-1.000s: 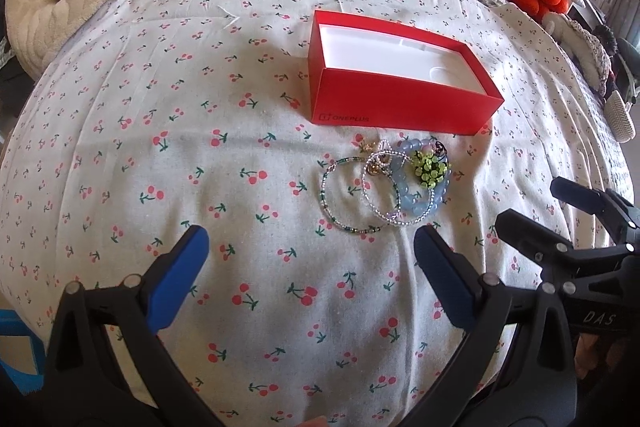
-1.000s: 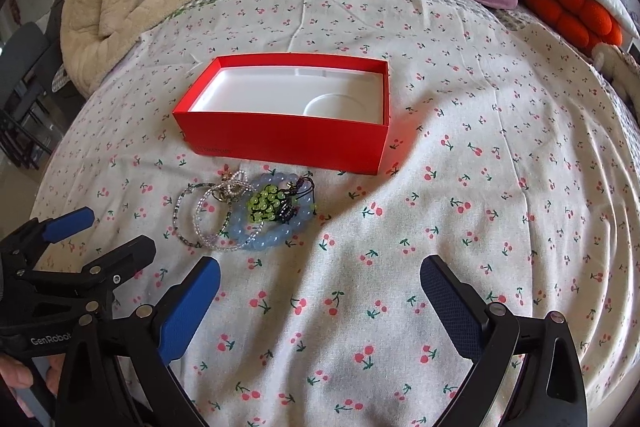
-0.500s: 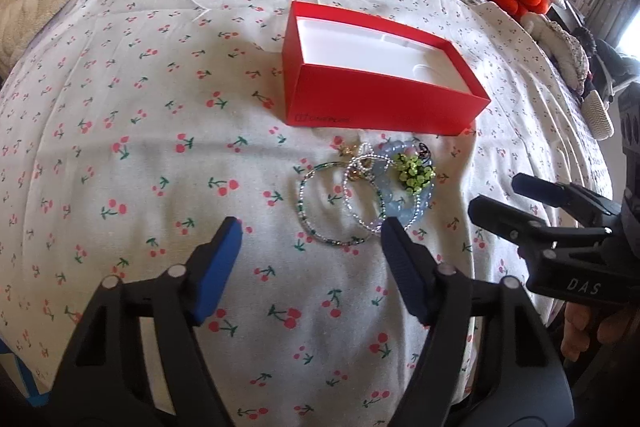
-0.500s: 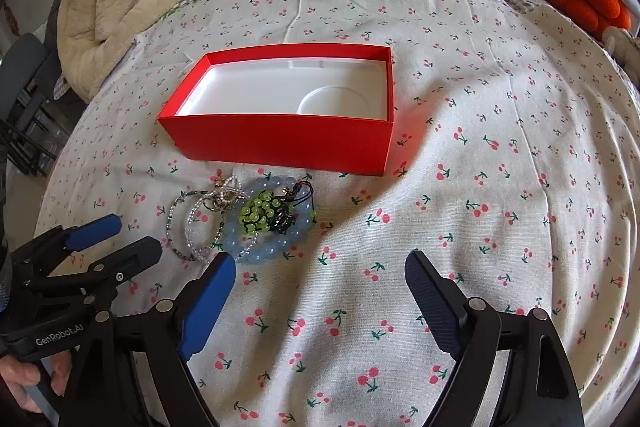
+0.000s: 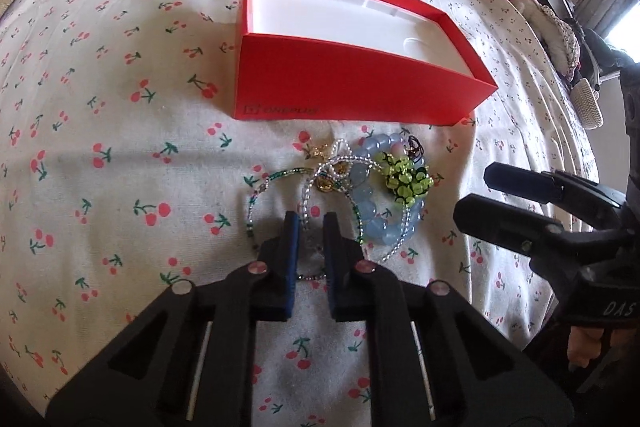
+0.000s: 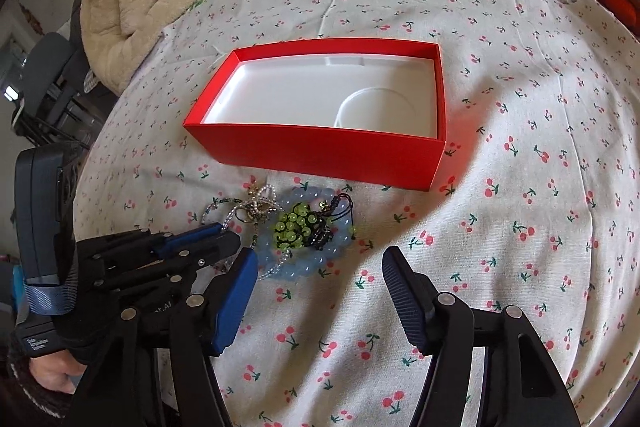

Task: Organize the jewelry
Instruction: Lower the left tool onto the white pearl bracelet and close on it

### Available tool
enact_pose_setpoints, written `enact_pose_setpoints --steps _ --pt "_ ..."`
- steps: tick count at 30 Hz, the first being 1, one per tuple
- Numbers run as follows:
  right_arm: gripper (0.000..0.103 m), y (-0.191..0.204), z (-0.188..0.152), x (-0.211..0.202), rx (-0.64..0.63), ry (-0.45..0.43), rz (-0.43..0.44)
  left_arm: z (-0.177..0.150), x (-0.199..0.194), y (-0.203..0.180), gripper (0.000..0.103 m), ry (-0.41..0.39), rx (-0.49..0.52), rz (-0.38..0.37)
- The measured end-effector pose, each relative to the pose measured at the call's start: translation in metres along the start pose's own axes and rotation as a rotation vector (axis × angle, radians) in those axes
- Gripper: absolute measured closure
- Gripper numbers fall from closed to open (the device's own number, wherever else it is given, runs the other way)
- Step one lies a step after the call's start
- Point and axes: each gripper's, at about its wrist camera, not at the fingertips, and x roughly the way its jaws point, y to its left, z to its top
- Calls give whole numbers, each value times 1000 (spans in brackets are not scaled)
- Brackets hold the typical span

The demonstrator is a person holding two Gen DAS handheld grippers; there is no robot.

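Straddling the clear bead bracelet, left gripper nearly closed, contact unclear; right gripper open.

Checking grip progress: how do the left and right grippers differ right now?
The left gripper has its jaws nearly closed around a thin clear-bead bracelet; the right gripper is wide open and holds nothing. The left sits down in the jewelry pile; the right hangs over bare cherry-print sheet. Both have blue pads.
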Motion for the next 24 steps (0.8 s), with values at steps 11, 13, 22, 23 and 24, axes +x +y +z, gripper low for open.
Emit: enact_pose_setpoints --steps 11,13,22,23,24 --pt "47 3 -7 8 -5 8 30 -1 -23 -2 93 -62 31 27" --pt "48 4 -11 6 -1 -1 43 -3 -31 0 93 -79 21 9" --pt "54 11 -15 9 -21 -1 52 -9 -59 14 93 -137 -10 -9" --pt "56 14 -14 11 -23 0 51 -10 -60 16 94 -140 -18 -12" --pt "57 15 -13 13 -25 0 51 -10 -62 18 94 -143 -24 -16"
